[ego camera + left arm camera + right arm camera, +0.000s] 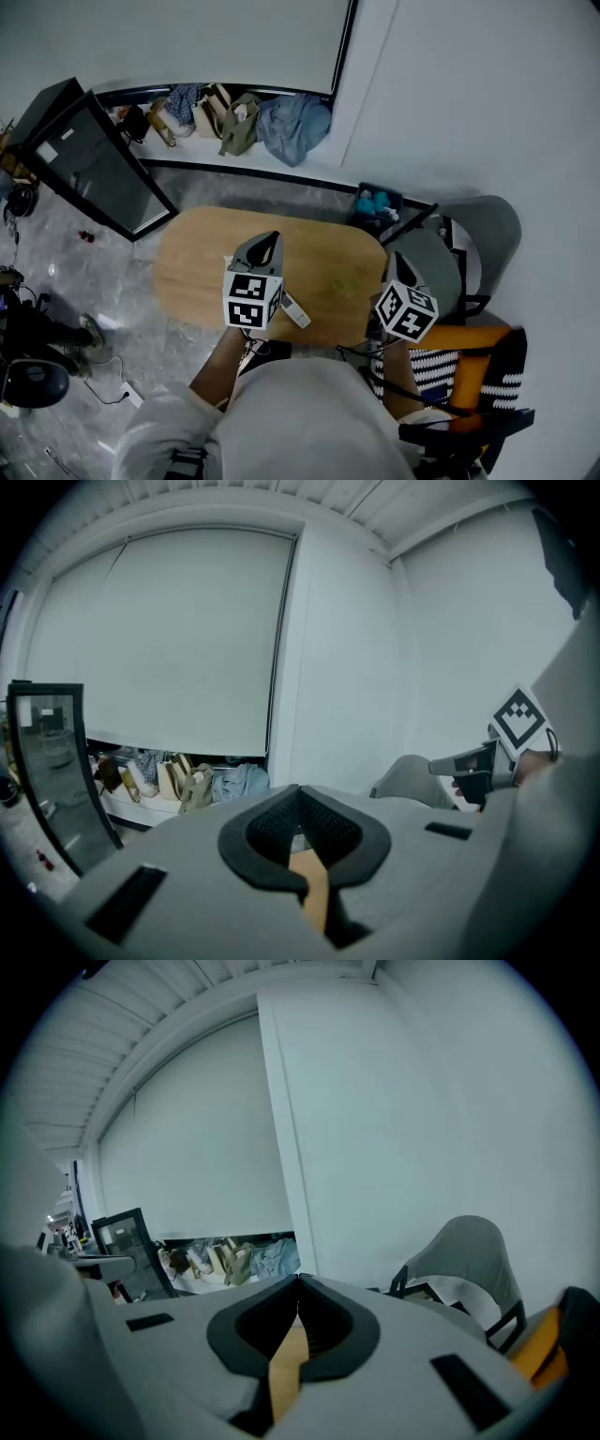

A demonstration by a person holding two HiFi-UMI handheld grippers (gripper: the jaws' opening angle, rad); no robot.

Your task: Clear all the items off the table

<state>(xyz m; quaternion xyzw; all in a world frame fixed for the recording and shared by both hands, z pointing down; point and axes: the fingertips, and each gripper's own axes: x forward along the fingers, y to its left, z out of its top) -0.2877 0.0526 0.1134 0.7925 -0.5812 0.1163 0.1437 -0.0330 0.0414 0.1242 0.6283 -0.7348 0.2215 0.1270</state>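
Nearest, above the person's pale shirt [309,422], the left cube [251,300] and the right cube [406,311] carry black-and-white square patterns. Ahead of them, the left tongs [299,789] are fully closed, tips touching, with nothing held. Only the wood of the counter [197,262] shows through the slit below the tips. The right tongs [299,1282] are closed the same way and are also empty. Both hover over the near side of the oval counter. Between the 2, 1 small pale green thing [342,284] lies on the wood, too small to identify. Beyond the far edge stands a black crate [377,204] with blue contents, beside a grey chair [483,234]. Farthest, bags [230,117] line the wall.
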